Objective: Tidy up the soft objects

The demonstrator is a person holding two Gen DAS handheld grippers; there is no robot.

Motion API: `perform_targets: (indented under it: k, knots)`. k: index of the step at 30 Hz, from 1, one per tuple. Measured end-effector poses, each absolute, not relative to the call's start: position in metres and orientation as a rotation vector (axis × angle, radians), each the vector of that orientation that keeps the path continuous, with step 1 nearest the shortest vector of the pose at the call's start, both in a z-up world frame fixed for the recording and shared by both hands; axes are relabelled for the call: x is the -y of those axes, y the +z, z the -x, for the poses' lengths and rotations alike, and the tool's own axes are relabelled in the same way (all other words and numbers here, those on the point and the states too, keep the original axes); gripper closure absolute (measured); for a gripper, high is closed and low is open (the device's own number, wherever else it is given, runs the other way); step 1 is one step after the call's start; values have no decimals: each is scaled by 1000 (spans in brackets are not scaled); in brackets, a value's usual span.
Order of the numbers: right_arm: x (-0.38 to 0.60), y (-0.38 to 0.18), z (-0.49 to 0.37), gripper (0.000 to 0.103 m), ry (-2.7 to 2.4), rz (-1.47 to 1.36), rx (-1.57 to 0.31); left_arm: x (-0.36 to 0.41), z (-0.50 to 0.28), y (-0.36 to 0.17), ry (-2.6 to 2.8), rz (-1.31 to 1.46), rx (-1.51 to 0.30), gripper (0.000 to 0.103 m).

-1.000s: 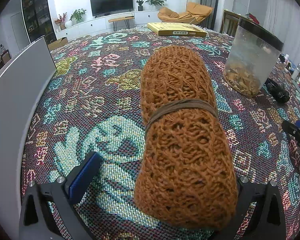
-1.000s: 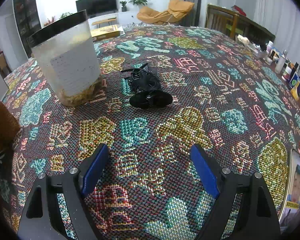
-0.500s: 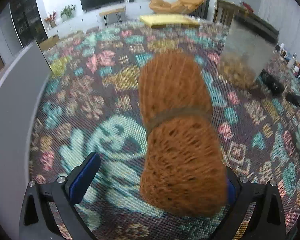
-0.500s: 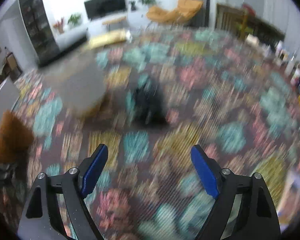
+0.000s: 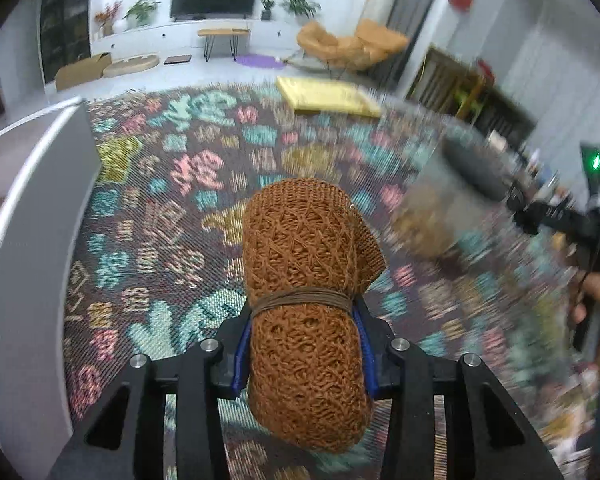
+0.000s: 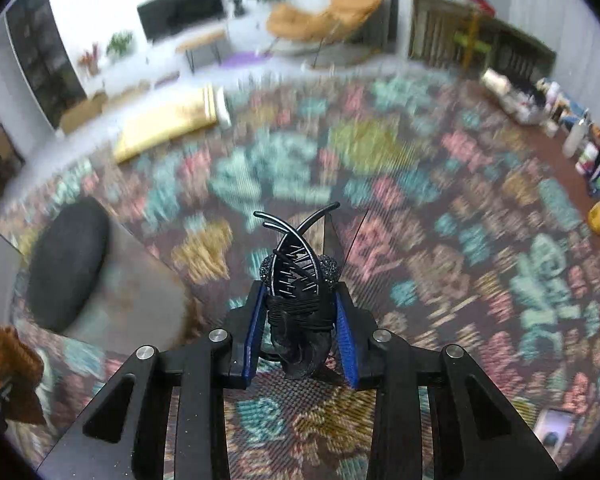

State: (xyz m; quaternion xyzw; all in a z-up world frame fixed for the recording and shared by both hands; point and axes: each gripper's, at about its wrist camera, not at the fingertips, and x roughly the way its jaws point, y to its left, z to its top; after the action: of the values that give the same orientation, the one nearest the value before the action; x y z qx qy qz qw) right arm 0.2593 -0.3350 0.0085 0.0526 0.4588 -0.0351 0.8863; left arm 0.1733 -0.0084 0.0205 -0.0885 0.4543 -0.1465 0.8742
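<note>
Left wrist: the left gripper (image 5: 305,354) is closing its jaws on the knit roll (image 5: 306,280), pads squeezing just below its band (image 5: 300,300), roll clear above the cloth (image 5: 148,216). Looks light and squashy; mid-body is the sensible hold. Its near end is cut off.

Right wrist: the right gripper (image 6: 300,334) is closing, pinching the black bundle (image 6: 298,312) with a hair claw (image 6: 296,256). Claw looks stiff and brittle; the wrapped soft part suits the grip. Everything behind is blurred.

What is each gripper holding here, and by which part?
Left gripper closing on the knit roll below its band. Right gripper closing on the hair claw, at its wrapped base.
</note>
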Motion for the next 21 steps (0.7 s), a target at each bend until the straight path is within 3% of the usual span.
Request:
perform_targets:
  k: [9,18,20,21]
  knots:
    - [151,114,-194,68,373,-27,-880,-148,-82,100,-127,233,-853,61]
    - [-76,99,-119,67,828,-68,-992,-277,-11,80,204,178,-911,55]
    - [-107,84,-115,61,858,-84,-1017,-287,-4,72,222,189,-917,48]
    - [-120,75,-115,40,882,-98,-1041,-287,0,71,225,191,-912,37]
